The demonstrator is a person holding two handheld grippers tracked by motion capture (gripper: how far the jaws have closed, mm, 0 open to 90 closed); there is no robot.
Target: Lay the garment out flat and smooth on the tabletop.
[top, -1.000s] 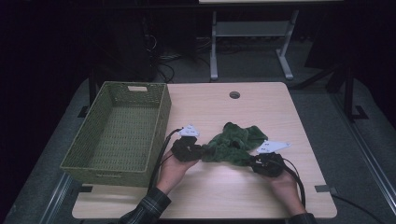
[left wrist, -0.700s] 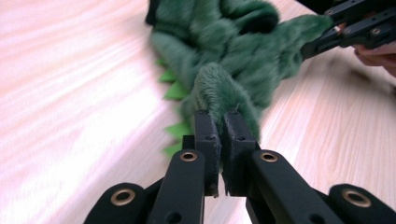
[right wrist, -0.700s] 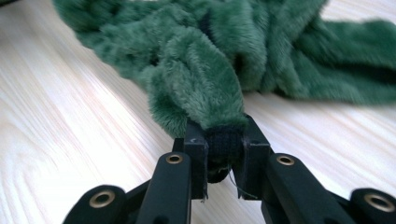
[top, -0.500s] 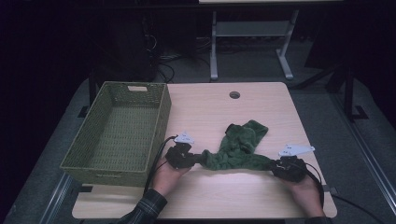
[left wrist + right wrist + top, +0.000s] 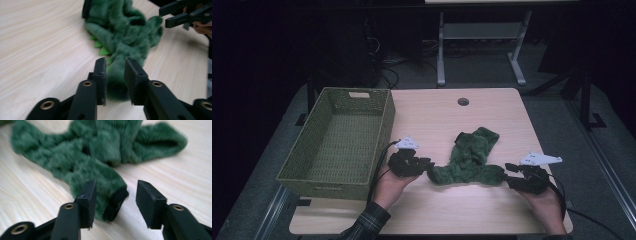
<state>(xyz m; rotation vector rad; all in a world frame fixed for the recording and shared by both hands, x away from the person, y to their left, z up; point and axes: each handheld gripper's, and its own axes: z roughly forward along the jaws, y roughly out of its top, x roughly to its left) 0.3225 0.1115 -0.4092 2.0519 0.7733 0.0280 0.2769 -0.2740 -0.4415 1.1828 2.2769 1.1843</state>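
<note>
A fuzzy dark green garment (image 5: 469, 160) lies stretched across the front of the wooden table (image 5: 437, 115), with one part reaching up toward the middle. Bright green felt spikes (image 5: 101, 48) show along its edge. My left gripper (image 5: 428, 165) is at its left end; its jaws have just been opening, and the fabric end (image 5: 116, 75) still sits loosely between them. My right gripper (image 5: 508, 170) is at the right end, and its jaws have also just been opening. The dark cuff (image 5: 115, 202) rests by one jaw, with a clear gap to the other.
A green woven basket (image 5: 297, 167) stands empty at the table's left side, close beside my left hand. A round cable hole (image 5: 463, 101) sits near the far edge. Bare wood lies behind and in front of the garment. Dark floor and a metal stand lie beyond.
The hands have drawn apart, the right one far to the right, and the bunched garment is now pulled out long. Both pairs of jaws have parted around its ends.
</note>
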